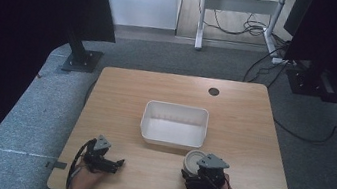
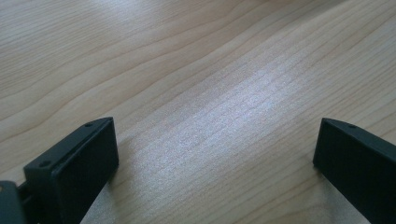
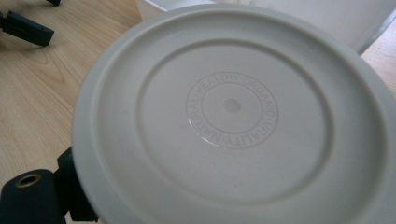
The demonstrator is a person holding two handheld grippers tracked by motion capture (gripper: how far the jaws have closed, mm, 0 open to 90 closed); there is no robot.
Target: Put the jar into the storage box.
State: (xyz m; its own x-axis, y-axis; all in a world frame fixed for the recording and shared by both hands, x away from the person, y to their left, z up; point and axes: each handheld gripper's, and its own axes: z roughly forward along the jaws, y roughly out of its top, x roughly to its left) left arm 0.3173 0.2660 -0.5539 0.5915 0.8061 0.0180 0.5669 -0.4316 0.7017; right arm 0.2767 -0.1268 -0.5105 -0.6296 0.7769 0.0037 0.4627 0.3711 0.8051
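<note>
My right gripper is clamped on the round lid, just short of the white bin, which I judge comes next. My left gripper rests with jaws apart on the surface

Round grey-white lid beside white tub

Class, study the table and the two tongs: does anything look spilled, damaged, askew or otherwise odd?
Nothing stands out. The white tub sits square and upright mid-table. The right tongs hold a round white lid, intact with clean embossed lettering, beside the tub. The left tongs rest open on bare wood. No spills show.
</note>
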